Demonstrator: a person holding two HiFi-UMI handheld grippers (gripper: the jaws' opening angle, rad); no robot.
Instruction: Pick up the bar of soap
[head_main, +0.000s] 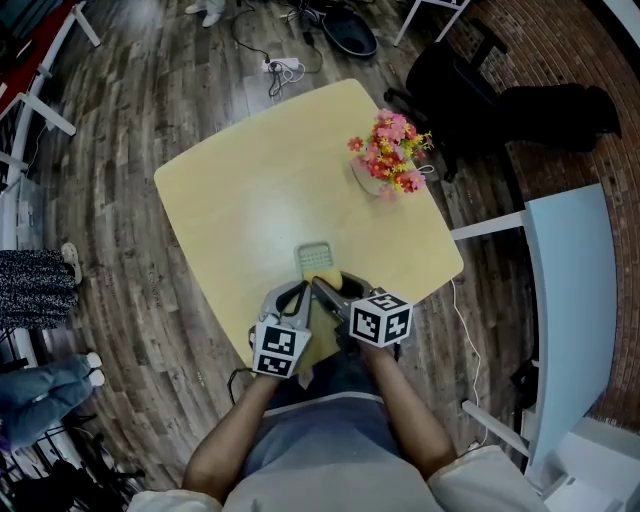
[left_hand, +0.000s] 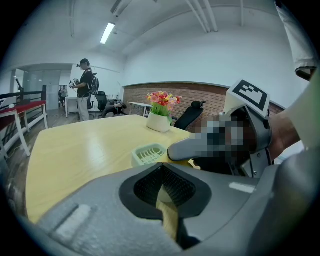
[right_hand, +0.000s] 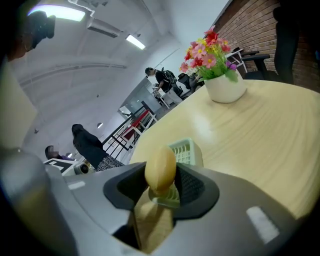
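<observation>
A yellow oval bar of soap stands on edge between the pads of my right gripper, which is shut on it. Just beyond it a pale green slotted soap dish sits on the light wooden table. In the head view the dish lies just beyond both grippers, near the table's front edge. My left gripper is shut, holds nothing, and hangs beside the right one. The dish lies ahead of it.
A white pot of red and pink flowers stands at the far right of the table. A black chair and a pale blue desk stand to the right. A person stands far off, and a power strip lies on the floor.
</observation>
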